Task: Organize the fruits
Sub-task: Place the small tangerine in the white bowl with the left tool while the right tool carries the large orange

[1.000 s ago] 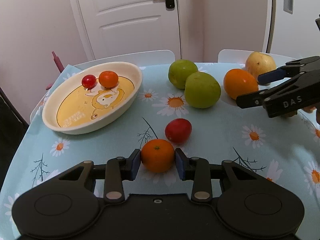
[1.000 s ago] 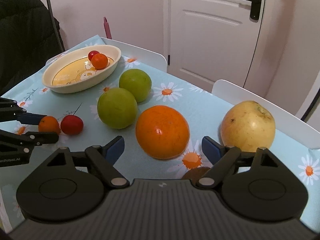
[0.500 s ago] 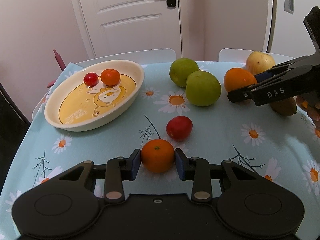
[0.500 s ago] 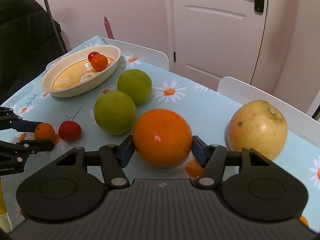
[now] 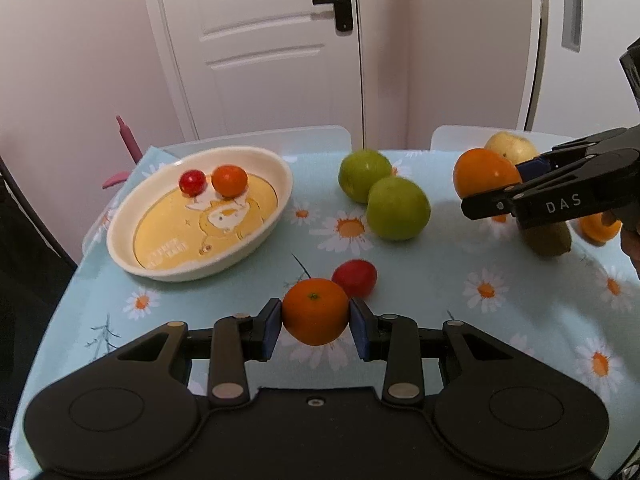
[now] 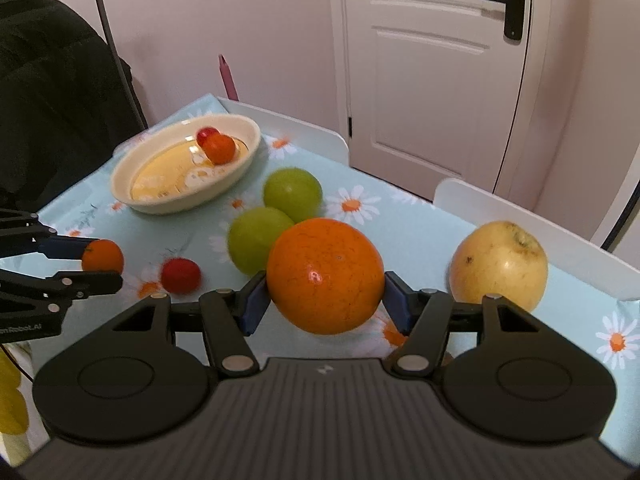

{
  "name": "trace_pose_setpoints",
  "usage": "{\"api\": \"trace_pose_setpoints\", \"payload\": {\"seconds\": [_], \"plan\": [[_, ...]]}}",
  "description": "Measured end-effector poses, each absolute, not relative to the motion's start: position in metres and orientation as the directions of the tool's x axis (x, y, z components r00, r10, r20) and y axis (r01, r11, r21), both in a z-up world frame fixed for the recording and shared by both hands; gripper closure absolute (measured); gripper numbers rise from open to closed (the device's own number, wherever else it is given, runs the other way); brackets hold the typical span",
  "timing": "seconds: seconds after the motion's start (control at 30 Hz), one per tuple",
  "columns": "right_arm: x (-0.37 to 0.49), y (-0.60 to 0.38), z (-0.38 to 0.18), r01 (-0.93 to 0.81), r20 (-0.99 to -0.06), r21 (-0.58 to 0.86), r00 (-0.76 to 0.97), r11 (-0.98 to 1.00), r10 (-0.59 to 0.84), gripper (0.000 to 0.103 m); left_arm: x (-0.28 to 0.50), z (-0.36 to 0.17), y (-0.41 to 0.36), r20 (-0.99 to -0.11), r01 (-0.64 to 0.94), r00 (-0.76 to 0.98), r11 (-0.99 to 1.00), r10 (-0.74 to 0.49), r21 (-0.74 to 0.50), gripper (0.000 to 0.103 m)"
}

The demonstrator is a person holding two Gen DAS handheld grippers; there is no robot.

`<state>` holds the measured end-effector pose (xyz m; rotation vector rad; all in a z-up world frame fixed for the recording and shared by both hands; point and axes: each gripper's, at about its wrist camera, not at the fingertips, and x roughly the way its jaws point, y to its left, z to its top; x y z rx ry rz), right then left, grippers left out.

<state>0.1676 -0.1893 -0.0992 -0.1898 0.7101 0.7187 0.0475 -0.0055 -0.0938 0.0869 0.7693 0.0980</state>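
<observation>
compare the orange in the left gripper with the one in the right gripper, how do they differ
The small orange is far smaller than the big orange. The left gripper pinches the small one with jaws close together; the right gripper holds the big one with jaws spread much wider. The small one shows a green stem dot; the big one looks speckled. Both are round, orange and gripped.

This is a lived-in home, most likely a dining corner. The table [image 5: 420,280] wears a pale blue cloth printed with daisies, white chairs [image 6: 304,136] are pushed in along its far edge, and a white panelled door [image 5: 256,48] with a black lever handle stands close behind in a plain pinkish wall. A cartoon-printed oval dish [image 5: 128,248] and loose fruit add to the domestic feel.
</observation>
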Motion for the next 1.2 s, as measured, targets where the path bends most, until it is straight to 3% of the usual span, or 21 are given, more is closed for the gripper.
{"api": "trace_pose_setpoints", "payload": {"seconds": [0.63,1.2], "plan": [[0.124,-0.122,-0.025,-0.642,-0.618,0.119,0.549,0.758,0.562,0.028,0.028,-0.016,0.053,-0.611,-0.142,0.769,0.982,0.190,0.126,0.063],[0.139,-0.026,-0.037,-0.552,-0.659,0.134,0.570,0.823,0.490,0.028,0.089,-0.022,0.145,-0.648,-0.048,0.752,0.990,0.121,0.129,0.063]]}}
